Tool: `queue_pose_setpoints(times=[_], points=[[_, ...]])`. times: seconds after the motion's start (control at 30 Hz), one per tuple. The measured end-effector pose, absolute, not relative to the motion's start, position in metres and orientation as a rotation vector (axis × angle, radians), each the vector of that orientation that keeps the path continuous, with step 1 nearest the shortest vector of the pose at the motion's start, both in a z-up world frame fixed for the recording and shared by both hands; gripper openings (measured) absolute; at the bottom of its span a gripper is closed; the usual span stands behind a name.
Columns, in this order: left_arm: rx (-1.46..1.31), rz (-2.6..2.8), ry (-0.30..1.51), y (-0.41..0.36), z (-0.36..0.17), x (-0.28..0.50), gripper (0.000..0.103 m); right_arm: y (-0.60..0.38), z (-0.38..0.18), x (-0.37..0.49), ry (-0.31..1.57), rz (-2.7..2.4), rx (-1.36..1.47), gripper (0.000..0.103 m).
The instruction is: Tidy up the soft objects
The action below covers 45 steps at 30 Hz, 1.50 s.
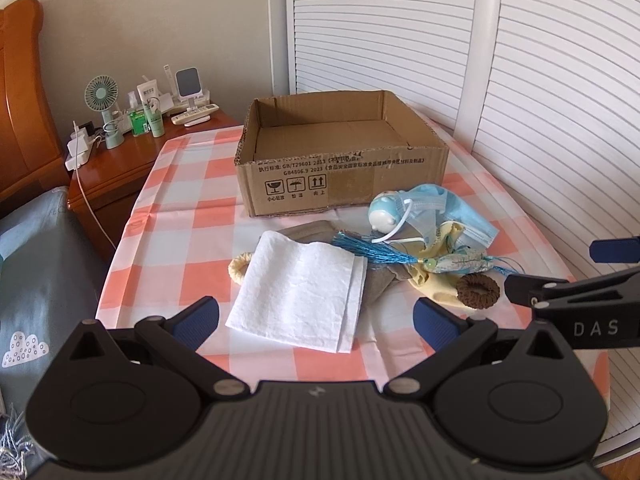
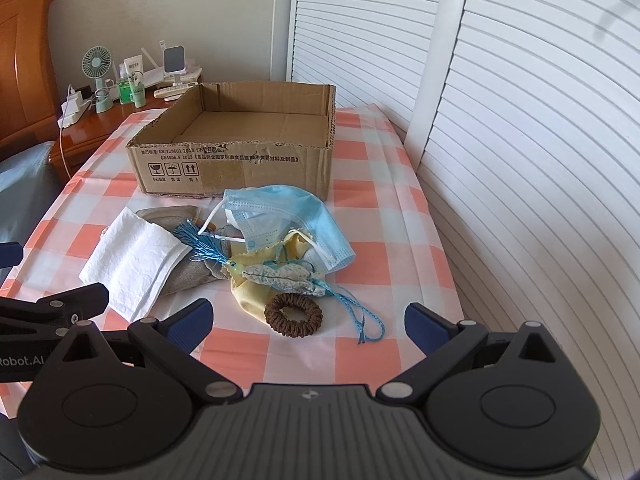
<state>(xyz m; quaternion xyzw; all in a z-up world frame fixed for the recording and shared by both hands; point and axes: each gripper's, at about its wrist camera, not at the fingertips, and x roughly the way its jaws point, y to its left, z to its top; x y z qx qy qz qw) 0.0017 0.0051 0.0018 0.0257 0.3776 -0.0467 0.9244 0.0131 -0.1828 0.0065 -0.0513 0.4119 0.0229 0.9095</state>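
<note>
Both tongs hang wide apart and empty over the checked table, soft things heaped just ahead.

White tissue point(image 1: 298, 294) lies ahead of the left gripper point(image 1: 316, 318); the brown hair tie point(image 2: 293, 314) sits just ahead of the right gripper point(image 2: 308, 320). Beyond them, the blue mask point(image 2: 292, 216), then the empty cardboard box point(image 2: 236, 168).

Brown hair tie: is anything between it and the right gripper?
Nothing visible is. The brown hair tie lies on bare checked tablecloth just ahead of the open right gripper; the rest of the pile lies behind it.
</note>
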Motion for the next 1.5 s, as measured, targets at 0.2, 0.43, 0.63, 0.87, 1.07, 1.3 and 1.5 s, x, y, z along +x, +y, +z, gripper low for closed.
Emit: queue_pose_setpoints(times=[0.2, 0.43, 0.63, 0.87, 1.07, 1.3, 1.5], points=[[0.066, -0.106, 0.781, 0.008, -0.006, 0.006, 0.102, -0.186, 0.001, 0.017, 0.852, 0.088, -0.090, 0.103], [0.075, -0.124, 0.841, 0.011, -0.027, 0.018, 0.102, -0.190, -0.013, 0.026, 0.879, 0.110, -0.085, 0.103], [0.116, -0.150, 0.939, 0.007, -0.058, 0.033, 0.102, -0.195, -0.027, 0.037, 0.911, 0.098, -0.092, 0.103], [0.134, -0.157, 1.005, 0.010, -0.081, 0.044, 0.102, -0.199, -0.035, 0.045, 0.933, 0.108, -0.101, 0.103], [0.068, -0.172, 1.019, 0.023, -0.086, 0.050, 0.103, -0.201, -0.037, 0.051, 0.936, 0.109, -0.099, 0.103], [0.094, -0.199, 1.017, 0.033, -0.087, 0.055, 0.103, -0.202, -0.040, 0.059, 0.944, 0.118, -0.090, 0.103], [0.068, -0.162, 0.977, 0.051, -0.089, 0.058, 0.103, -0.204, -0.052, 0.061, 0.971, 0.130, -0.093, 0.103]])
